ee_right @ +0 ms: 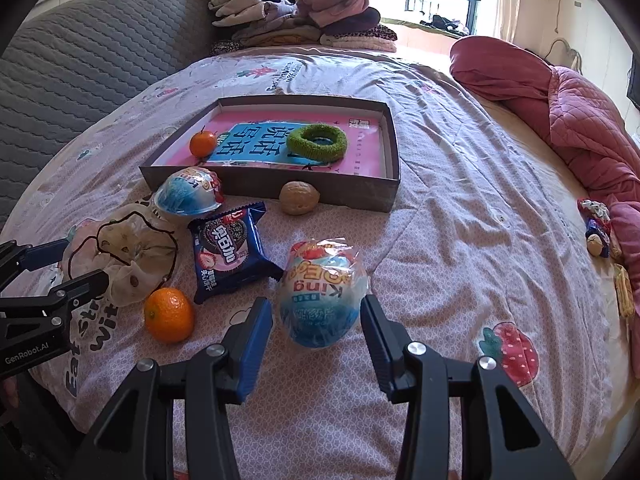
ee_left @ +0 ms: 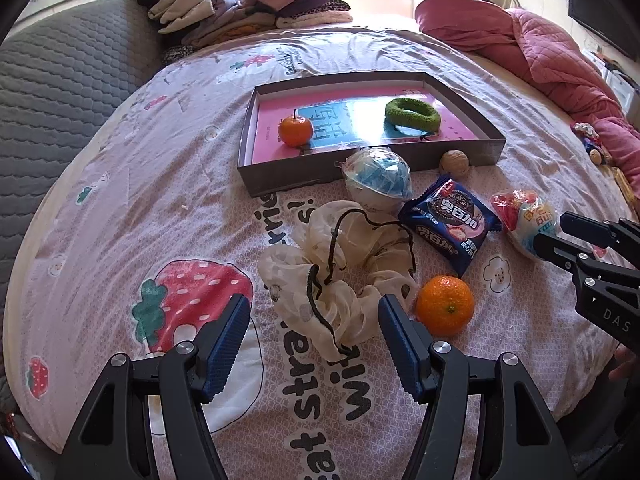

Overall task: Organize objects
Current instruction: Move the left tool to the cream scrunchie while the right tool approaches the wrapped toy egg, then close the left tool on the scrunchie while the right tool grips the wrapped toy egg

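2 hand-held grippers gape empty: right hand-held gripper (ee_right: 316, 332) straddles the plastic-wrapped egg-shaped toy (ee_right: 322, 296), left hand-held gripper (ee_left: 314, 332) flanks the cream sheer scrunchie (ee_left: 340, 264), grey cardboard tray (ee_right: 276, 184) at 12 o'clock for sorting.

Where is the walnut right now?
The walnut sits on the bedsheet just outside the near wall of the grey box, near the middle of the right wrist view, beyond the blue cookie packet.

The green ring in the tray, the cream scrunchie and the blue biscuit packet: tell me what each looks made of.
green ring: looks like fuzzy terry or chenille fabric, matte, with a nubby pile.
cream scrunchie: seems thin, sheer printed cloth, gathered in soft folds, with a dark cord looped over it.
blue biscuit packet: probably plastic film, glossy, with crimped end seals and light glare.
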A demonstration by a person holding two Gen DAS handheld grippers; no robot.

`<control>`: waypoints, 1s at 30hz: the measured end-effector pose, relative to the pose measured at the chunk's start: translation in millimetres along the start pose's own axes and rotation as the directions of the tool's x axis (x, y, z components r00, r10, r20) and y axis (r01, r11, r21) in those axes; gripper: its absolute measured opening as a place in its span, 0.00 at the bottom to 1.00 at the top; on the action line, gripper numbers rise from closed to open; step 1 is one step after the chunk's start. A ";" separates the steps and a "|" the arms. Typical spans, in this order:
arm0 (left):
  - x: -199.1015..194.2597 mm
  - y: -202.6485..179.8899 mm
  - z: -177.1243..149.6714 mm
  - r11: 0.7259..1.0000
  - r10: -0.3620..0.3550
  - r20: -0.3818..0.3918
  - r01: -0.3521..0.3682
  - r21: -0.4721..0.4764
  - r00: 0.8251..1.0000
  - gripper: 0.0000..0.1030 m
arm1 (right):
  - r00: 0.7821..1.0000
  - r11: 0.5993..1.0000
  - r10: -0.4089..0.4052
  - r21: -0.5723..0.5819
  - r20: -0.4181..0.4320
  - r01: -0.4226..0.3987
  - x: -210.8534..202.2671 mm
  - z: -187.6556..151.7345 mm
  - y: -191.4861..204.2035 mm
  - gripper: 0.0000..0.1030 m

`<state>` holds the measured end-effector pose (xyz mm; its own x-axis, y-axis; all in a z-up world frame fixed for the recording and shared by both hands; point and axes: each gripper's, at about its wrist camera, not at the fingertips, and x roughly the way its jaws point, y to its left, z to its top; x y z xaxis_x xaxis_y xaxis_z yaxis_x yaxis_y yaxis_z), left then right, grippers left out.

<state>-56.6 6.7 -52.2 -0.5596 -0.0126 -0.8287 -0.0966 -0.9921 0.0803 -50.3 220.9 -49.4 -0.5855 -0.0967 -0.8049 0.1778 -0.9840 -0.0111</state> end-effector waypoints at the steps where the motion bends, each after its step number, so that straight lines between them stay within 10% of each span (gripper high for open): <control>1: 1.5 0.6 1.2 1.000 0.001 0.001 -0.001 -0.004 1.000 0.66 | 1.000 1.000 -0.004 -0.003 -0.003 0.004 1.6 0.7 0.1 0.44; 30: 54.0 5.3 20.0 0.999 -0.023 -0.041 0.022 -0.038 0.999 0.66 | 1.000 1.000 0.011 0.007 -0.005 -0.010 47.3 14.0 -10.9 0.48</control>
<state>-103.9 3.3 -85.5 -0.5228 0.0052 -0.8524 -0.0776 -0.9961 0.0415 -91.0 224.9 -79.0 -0.5799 -0.1063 -0.8077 0.1787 -0.9839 0.0012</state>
